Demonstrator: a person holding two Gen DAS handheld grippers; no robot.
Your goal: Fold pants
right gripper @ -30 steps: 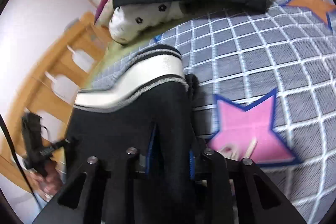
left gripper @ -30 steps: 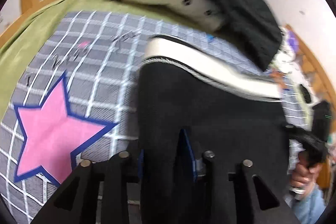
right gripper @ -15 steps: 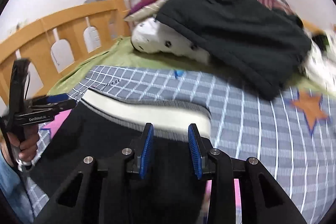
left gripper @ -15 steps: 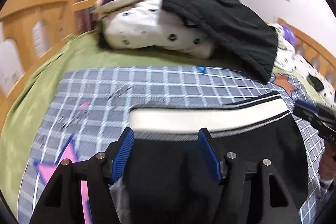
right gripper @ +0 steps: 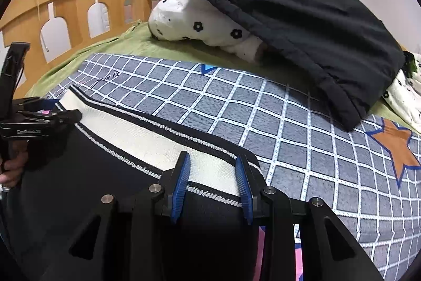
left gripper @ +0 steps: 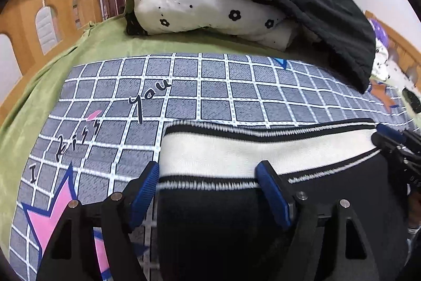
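Observation:
Black pants point(left gripper: 223, 228) with a cream, black-trimmed waistband point(left gripper: 250, 152) lie flat on the grey checked blanket point(left gripper: 210, 86). My left gripper point(left gripper: 208, 178) is open, its blue-padded fingers spread over the waistband's left end. My right gripper point(right gripper: 213, 173) is open over the waistband's right end point(right gripper: 210, 167), above the pants point(right gripper: 118, 202). Each gripper shows at the edge of the other's view: the right one point(left gripper: 394, 146), the left one point(right gripper: 42, 120).
A heap of flowered white bedding point(left gripper: 210, 7) and a black jacket point(right gripper: 302, 23) lies at the far end of the bed. A wooden bed rail point(right gripper: 73, 4) runs along the left. Green sheet point(left gripper: 52, 70) borders the blanket. Pink point(left gripper: 52, 217) and orange point(right gripper: 400, 146) stars are printed on it.
Both grippers were shut on the pants fabric a second ago. They have opened and let go, and the waistband now lies flat on the blanket beneath them.

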